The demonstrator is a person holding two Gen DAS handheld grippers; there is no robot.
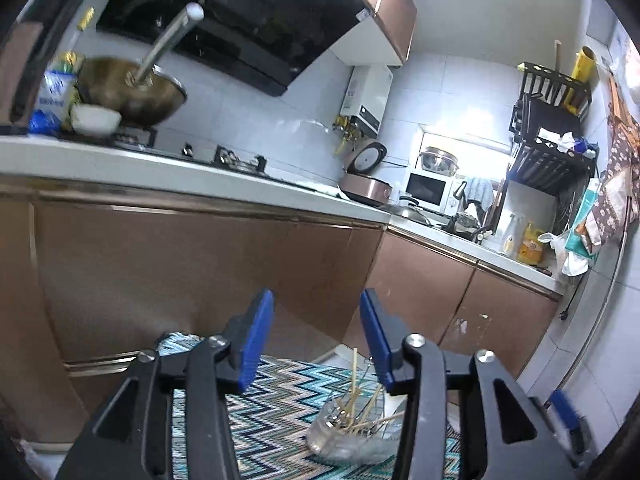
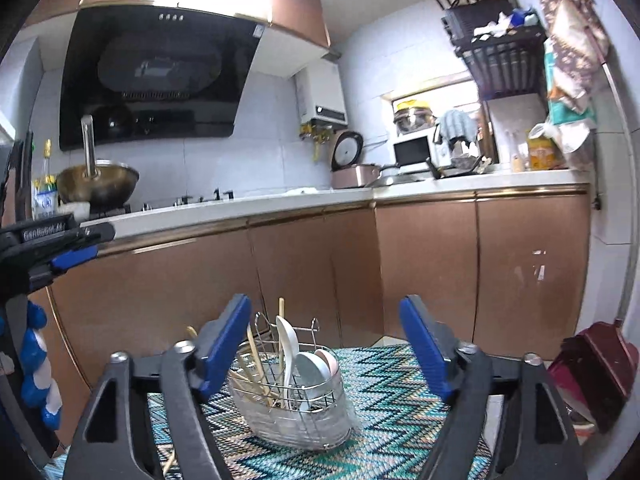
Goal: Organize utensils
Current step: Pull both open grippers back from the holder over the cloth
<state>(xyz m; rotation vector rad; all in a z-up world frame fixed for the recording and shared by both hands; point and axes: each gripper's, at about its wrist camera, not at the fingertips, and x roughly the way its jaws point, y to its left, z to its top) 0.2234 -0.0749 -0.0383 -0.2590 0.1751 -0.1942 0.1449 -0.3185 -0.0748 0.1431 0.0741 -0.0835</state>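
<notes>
A wire utensil caddy with a clear liner stands on a zigzag-patterned cloth. It holds wooden chopsticks and white spoons. My right gripper is open and empty, raised just behind the caddy. In the left wrist view the caddy sits low between the fingers with chopsticks sticking up. My left gripper is open and empty above it; it also shows at the left edge of the right wrist view.
Copper-coloured cabinets under a white counter stand beyond the cloth. A wok sits on the hob under a black hood. A rice cooker, microwave and dish rack are at the right. A dark red stool is at the right.
</notes>
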